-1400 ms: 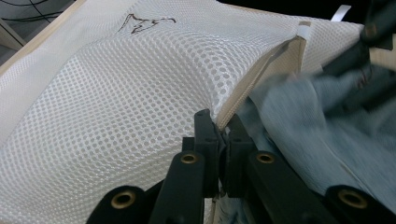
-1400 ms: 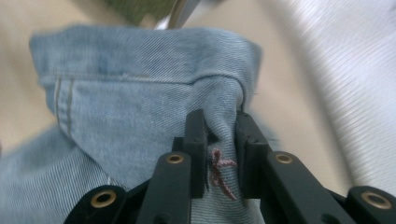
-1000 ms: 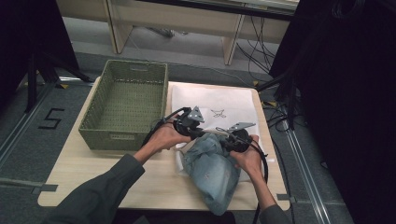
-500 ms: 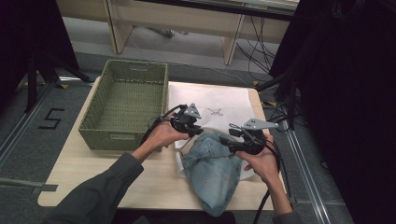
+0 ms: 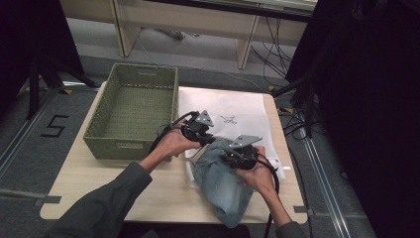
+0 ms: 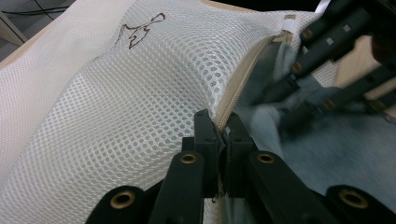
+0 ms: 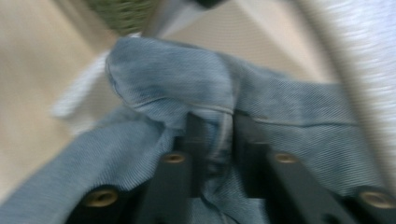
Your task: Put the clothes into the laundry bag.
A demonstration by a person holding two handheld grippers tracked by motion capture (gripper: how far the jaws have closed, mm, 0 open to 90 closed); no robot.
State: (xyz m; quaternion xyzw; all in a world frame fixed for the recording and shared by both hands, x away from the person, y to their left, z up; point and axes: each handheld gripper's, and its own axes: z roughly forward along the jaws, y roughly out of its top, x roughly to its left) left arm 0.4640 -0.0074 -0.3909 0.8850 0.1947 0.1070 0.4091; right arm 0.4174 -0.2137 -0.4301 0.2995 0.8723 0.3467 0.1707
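Note:
A white mesh laundry bag (image 5: 233,111) lies flat on the table with its zipper mouth toward me. My left gripper (image 5: 212,141) is shut on the bag's beige zipper edge (image 6: 243,79) and holds it up; its jaws (image 6: 222,128) pinch that edge. A blue denim garment (image 5: 223,186) is bunched at the mouth, partly under the mesh (image 6: 130,107). My right gripper (image 5: 227,157) has just been closing and its jaws (image 7: 219,123) now pinch a fold of the denim (image 7: 163,70). In the left gripper view the right gripper (image 6: 286,105) reaches into the opening.
A green woven basket (image 5: 124,148) stands empty at the table's left, close to my left hand. The bare wooden tabletop (image 5: 99,183) shows in front of it. Cables and dark equipment stand past the right edge.
The right gripper swung out to the right, then came back left to the bag mouth with denim in its jaws. The left gripper stayed put on the zipper edge.

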